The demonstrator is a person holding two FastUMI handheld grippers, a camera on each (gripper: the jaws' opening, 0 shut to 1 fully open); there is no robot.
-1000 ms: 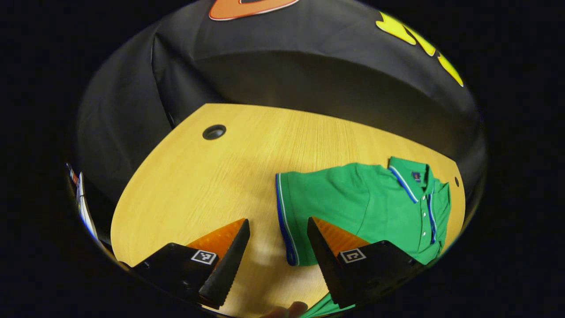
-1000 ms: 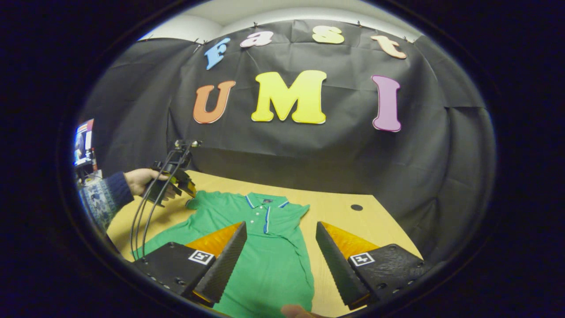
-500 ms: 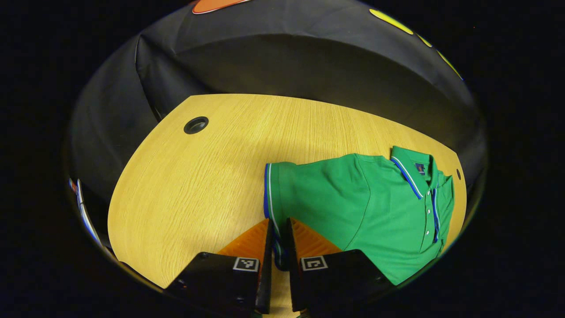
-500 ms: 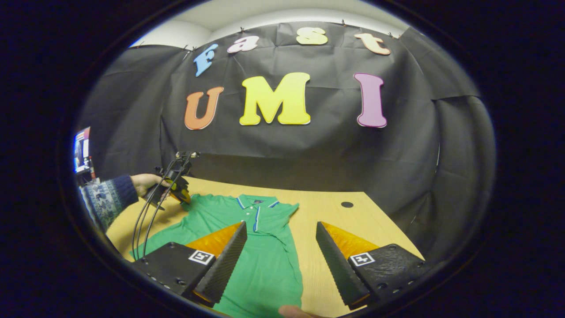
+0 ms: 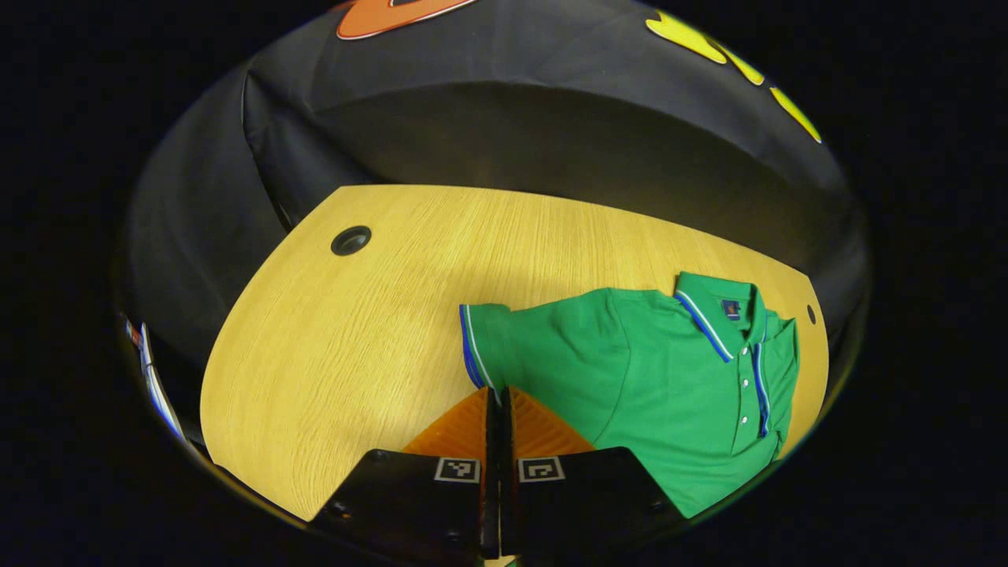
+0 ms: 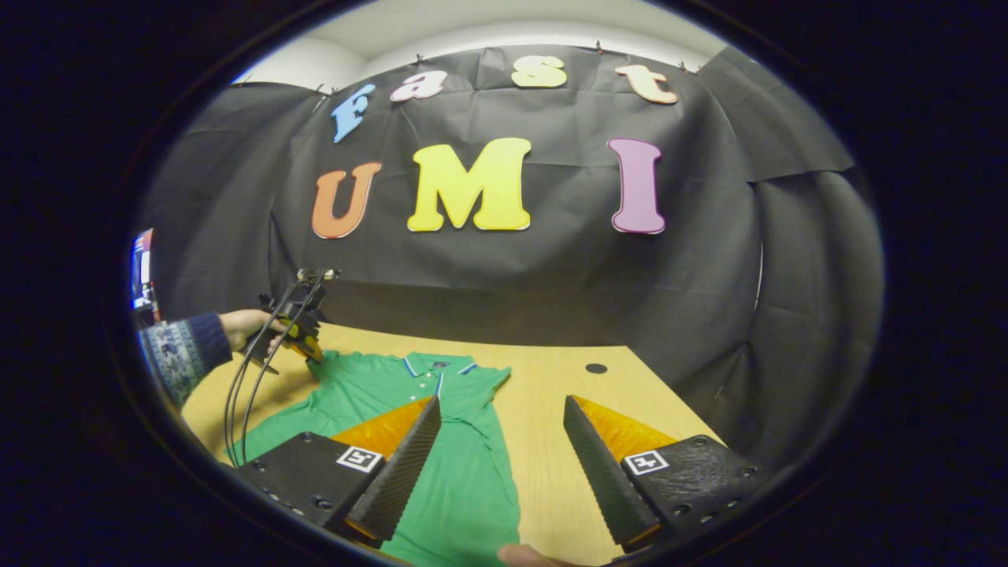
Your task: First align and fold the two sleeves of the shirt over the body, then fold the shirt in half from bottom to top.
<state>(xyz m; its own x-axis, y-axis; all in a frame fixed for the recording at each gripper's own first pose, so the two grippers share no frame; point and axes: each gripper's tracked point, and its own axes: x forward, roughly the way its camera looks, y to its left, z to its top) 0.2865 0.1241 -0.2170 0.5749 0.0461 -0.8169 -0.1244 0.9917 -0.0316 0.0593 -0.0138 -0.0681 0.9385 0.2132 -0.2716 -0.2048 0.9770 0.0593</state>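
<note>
A green polo shirt point(image 5: 669, 378) with blue-and-white trim lies face up on the wooden table point(image 5: 354, 346), collar toward the far edge. My left gripper point(image 5: 498, 394) is shut on the cuff of its left sleeve point(image 5: 474, 346), and the sleeve cloth bunches up toward the fingers. In the right gripper view the shirt point(image 6: 472, 449) spreads under and ahead of my right gripper point(image 6: 501, 409), which hovers open above the shirt's right side with nothing between its fingers. The left gripper point(image 6: 298, 340) is at the far left of that view, held by a hand point(image 6: 240, 324) at the sleeve.
The table has a round cable hole point(image 5: 351, 240) at its far left corner and another point(image 6: 596, 368) near the far right. Cables point(image 6: 244, 394) hang from the left gripper. The person's patterned sleeve point(image 6: 177, 362) and a screen point(image 6: 142, 268) are at the left. Black cloth walls the booth.
My left gripper went from open beside the sleeve cuff to shut on it, and the cuff has drawn up toward the fingers. The right gripper stayed open and shifted slightly.
</note>
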